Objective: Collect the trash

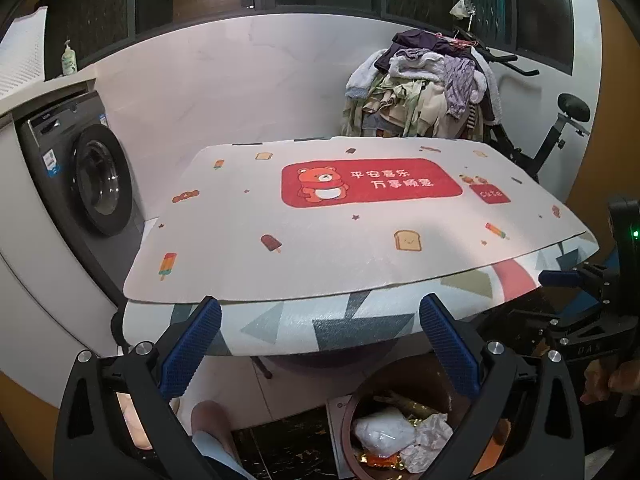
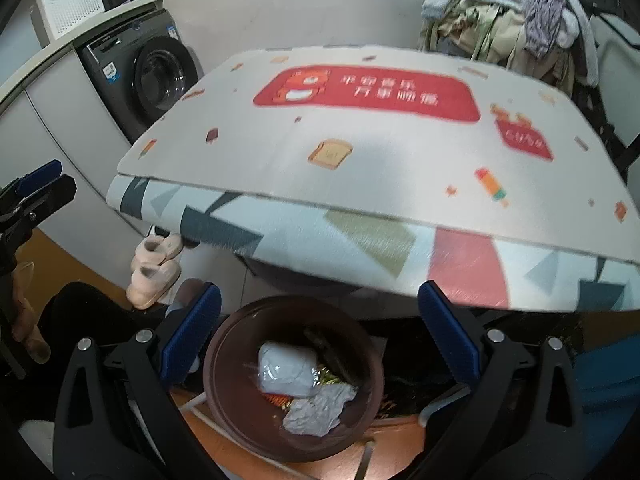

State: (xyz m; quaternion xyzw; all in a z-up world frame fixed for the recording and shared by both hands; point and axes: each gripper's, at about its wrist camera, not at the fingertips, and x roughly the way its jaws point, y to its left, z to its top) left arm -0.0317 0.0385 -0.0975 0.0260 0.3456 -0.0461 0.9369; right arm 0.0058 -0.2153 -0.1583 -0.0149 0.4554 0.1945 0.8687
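A brown round bin (image 2: 224, 396) stands on the floor below the table's front edge. It holds a white plastic bag (image 2: 286, 368), crumpled white paper (image 2: 320, 410) and gold wrappers. The bin also shows in the left wrist view (image 1: 354, 408), with the white bag (image 1: 384, 430) inside. My right gripper (image 2: 318, 336) is open and empty, directly above the bin. My left gripper (image 1: 320, 344) is open and empty, in front of the table edge, left of the bin. The right gripper also shows at the right edge of the left wrist view (image 1: 560, 278).
A table with a white bear-print mat (image 1: 340, 220) fills the middle. A washing machine (image 1: 88, 180) stands at the left, a pile of clothes (image 1: 420, 88) on an exercise bike behind. Pink slippers (image 2: 154, 268) lie on the floor under the table's left corner.
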